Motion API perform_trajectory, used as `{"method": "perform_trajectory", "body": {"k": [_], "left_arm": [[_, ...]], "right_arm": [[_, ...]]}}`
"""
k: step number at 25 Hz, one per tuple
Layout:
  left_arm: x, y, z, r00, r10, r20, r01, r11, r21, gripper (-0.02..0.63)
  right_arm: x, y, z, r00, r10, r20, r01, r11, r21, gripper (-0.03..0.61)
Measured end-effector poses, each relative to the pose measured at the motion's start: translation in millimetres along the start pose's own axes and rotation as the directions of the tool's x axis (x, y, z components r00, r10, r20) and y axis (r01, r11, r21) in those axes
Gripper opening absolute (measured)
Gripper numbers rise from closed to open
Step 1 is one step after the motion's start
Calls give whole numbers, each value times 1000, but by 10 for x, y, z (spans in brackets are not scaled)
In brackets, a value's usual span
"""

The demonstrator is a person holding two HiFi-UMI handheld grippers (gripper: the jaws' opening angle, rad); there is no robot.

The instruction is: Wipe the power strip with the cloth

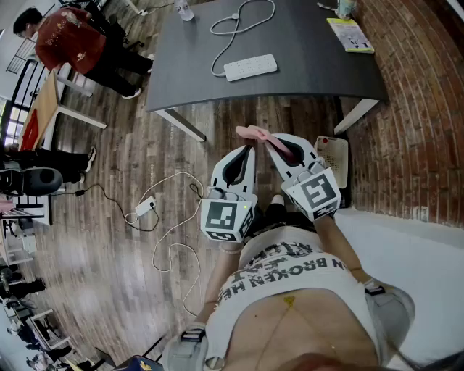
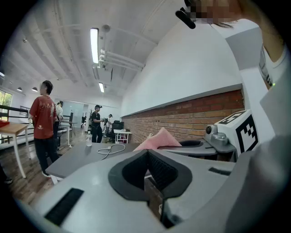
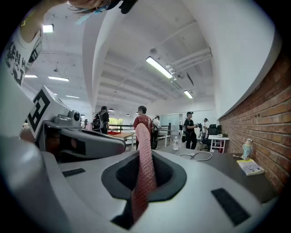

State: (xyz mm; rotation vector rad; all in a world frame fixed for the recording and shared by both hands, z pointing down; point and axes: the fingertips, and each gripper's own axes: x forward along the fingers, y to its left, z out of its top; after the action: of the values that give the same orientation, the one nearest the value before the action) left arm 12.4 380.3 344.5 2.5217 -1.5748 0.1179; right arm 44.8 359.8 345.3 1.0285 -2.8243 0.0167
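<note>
Pink cloth [image 3: 143, 168] is being pinched between the jaws of the right gripper [image 1: 279, 145]. The pads are pressing on the fabric from both sides, and a loose end is sticking out past the tips toward the table [image 1: 304, 72]. The left gripper [image 2: 146, 157] is sitting just beside it with its jaws pressed together and nothing between them. Both are pointing roughly level, short of the table's near edge and over the wooden floor [image 1: 109, 239].

The white power strip [image 1: 250, 67] is lying flat on the grey tabletop, well apart from the cloth. Its white cord [image 1: 239, 22] is looping away toward the far edge. A clear bottle [image 1: 184, 10] is standing upright at that far edge, and what is filling it cannot be told. Another drink container [image 3: 247, 148] is standing near the brick wall [image 1: 420, 109], beside a yellow-green booklet [image 1: 350, 34], and its contents are not showing either.
</note>
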Motion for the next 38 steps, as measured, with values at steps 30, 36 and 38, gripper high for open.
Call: {"method": "perform_trajectory", "body": {"k": [30, 36, 38], "left_arm": [[1222, 450, -247, 995, -59, -81, 56, 998, -33, 8], [1716, 1085, -220, 994, -51, -101, 47, 998, -44, 8], [1893, 1351, -186, 993, -52, -108, 48, 998, -42, 8]], "right_arm": [[585, -1146, -369, 997, -58, -40, 60, 997, 56, 17], [1309, -1493, -351, 997, -43, -62, 46, 998, 46, 17], [1576, -1633, -318, 996, -52, -69, 56, 997, 46, 17]]}}
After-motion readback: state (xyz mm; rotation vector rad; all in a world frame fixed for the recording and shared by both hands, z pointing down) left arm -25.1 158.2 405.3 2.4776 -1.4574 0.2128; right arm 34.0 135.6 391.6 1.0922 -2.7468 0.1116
